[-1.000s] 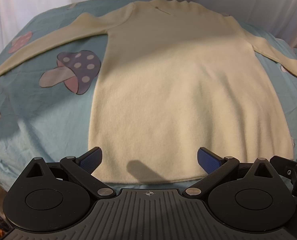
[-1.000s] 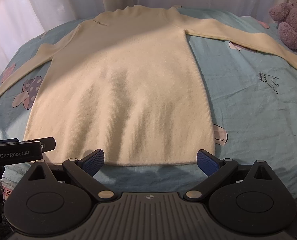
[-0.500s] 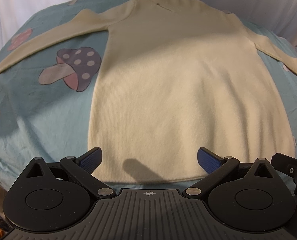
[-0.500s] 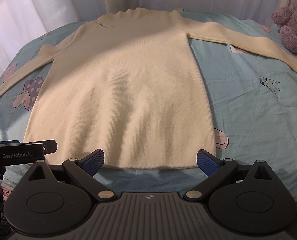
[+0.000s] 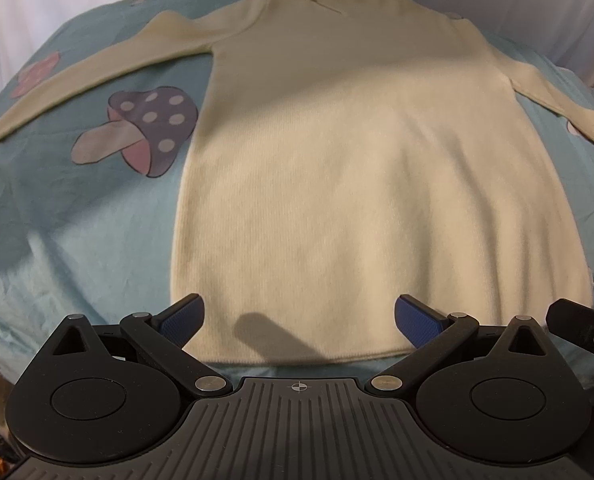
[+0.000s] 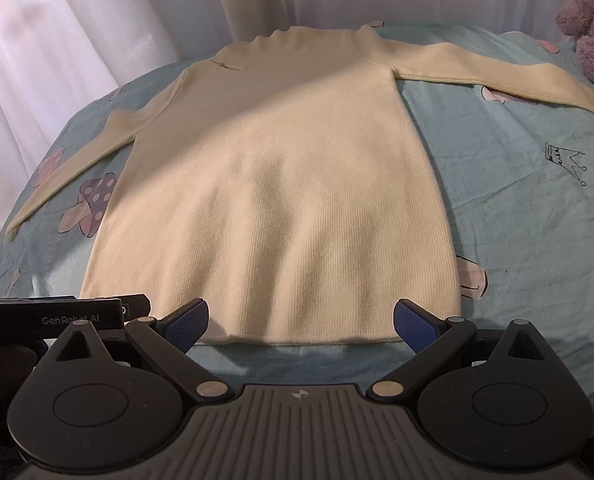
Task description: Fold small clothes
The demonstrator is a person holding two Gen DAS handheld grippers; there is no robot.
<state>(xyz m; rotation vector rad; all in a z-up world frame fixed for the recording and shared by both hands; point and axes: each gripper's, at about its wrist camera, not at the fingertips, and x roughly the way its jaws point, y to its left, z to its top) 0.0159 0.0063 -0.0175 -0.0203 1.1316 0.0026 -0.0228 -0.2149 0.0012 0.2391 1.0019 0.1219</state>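
A cream long-sleeved knit sweater (image 5: 357, 160) lies flat on the bed, collar far, hem near, both sleeves spread out to the sides. It also shows in the right wrist view (image 6: 289, 184). My left gripper (image 5: 299, 316) is open and empty, just above the hem near its left half. My right gripper (image 6: 300, 320) is open and empty, just above the hem near its right half. The right gripper's body shows at the right edge of the left wrist view (image 5: 585, 328); the left gripper's body shows at the left of the right wrist view (image 6: 57, 316).
The bed has a light blue sheet (image 6: 517, 220) printed with mushrooms (image 5: 137, 140) and a small crown (image 6: 567, 162). A purple teddy bear (image 6: 593, 40) sits at the far right. White curtains (image 6: 97, 20) hang behind the bed.
Both grippers have edged forward and slightly up over the hem; the right wrist view now looks a little higher. The sweater has not moved. Both grippers stay open.
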